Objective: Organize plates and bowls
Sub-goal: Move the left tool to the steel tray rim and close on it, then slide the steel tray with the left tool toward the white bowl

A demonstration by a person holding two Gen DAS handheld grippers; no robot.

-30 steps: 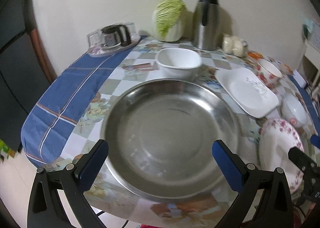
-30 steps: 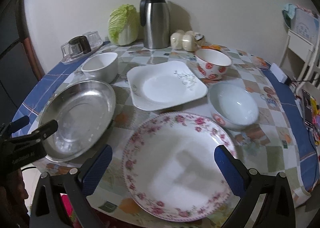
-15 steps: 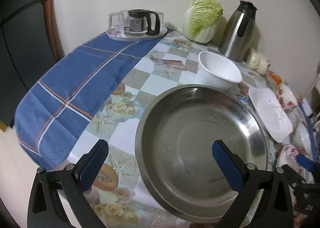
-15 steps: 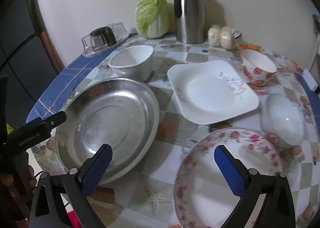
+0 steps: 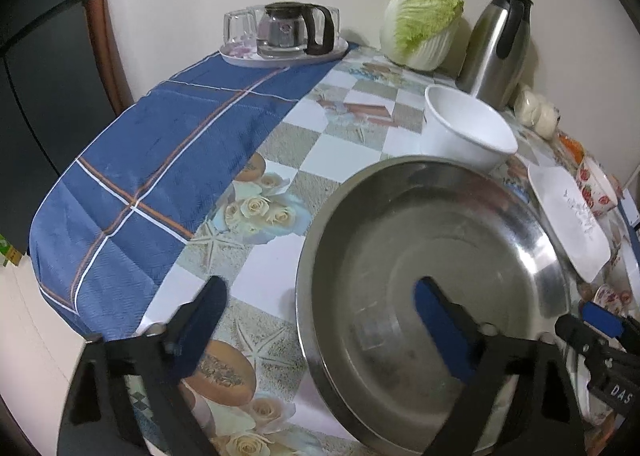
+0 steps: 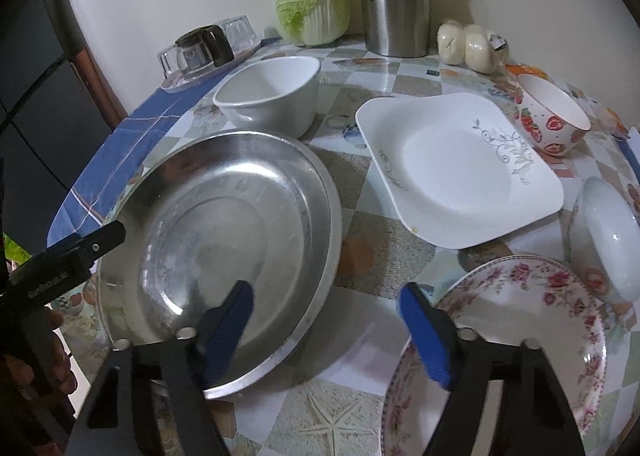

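Steel pan (image 5: 432, 288), round and shiny, lies on the tabletop (image 5: 344, 152) with its left rim between the left gripper (image 5: 320, 320) fingers, which are spread apart, one over bare tabletop and one over the pan's bowl. Right gripper (image 6: 324, 320) fingers are likewise apart, one over the pan's near rim, the other by the floral plate (image 6: 520, 320). Only the right view shows the square white plate (image 6: 452, 172) whole and the strawberry bowl (image 6: 552, 124) clearly; the left view shows more of the blue cloth (image 5: 160, 160).
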